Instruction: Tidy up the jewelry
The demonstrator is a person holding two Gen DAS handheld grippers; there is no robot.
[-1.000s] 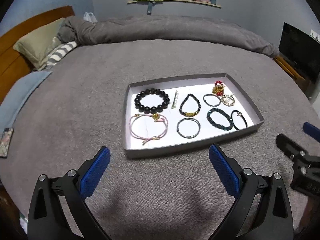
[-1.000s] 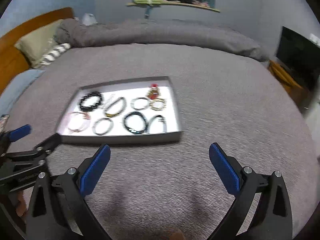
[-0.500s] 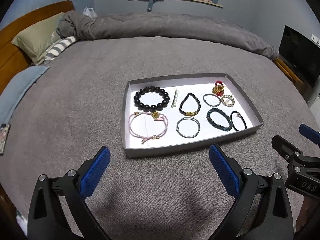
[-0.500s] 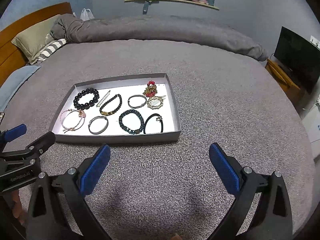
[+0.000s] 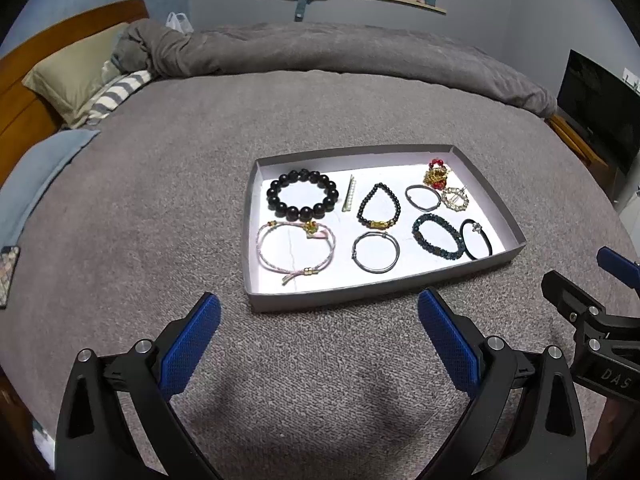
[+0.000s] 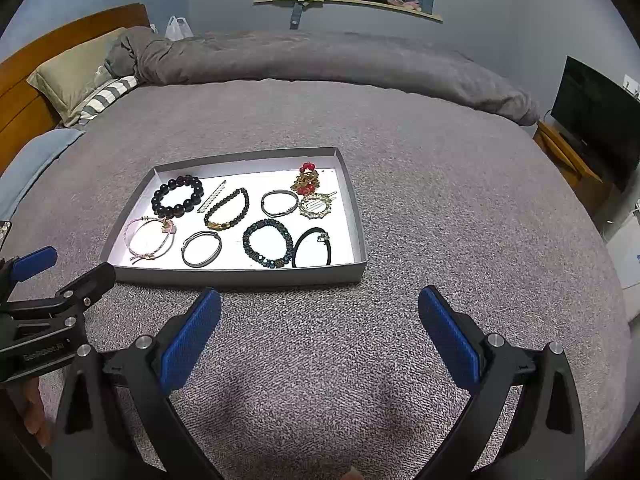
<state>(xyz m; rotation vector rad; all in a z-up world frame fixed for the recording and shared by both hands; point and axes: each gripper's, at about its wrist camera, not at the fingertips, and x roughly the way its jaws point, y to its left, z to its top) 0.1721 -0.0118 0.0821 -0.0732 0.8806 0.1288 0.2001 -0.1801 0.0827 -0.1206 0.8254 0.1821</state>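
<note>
Grey tray sits on the bed, jewelry laid out inside: black bead bracelet far left, pink cord bracelet near left, black band near right. Left hand-held gripper and right hand-held gripper both spread wide, empty, hovering just short of the tray's near wall.

- The left tool hovers low over the grey bed, blue pads spread wide, nothing between them.
- Just ahead lies a shallow grey tray of jewelry — a black bead bracelet at its far left, a pink cord bracelet nearer.
- The right tool enters from the right edge, beside the tray.
</note>
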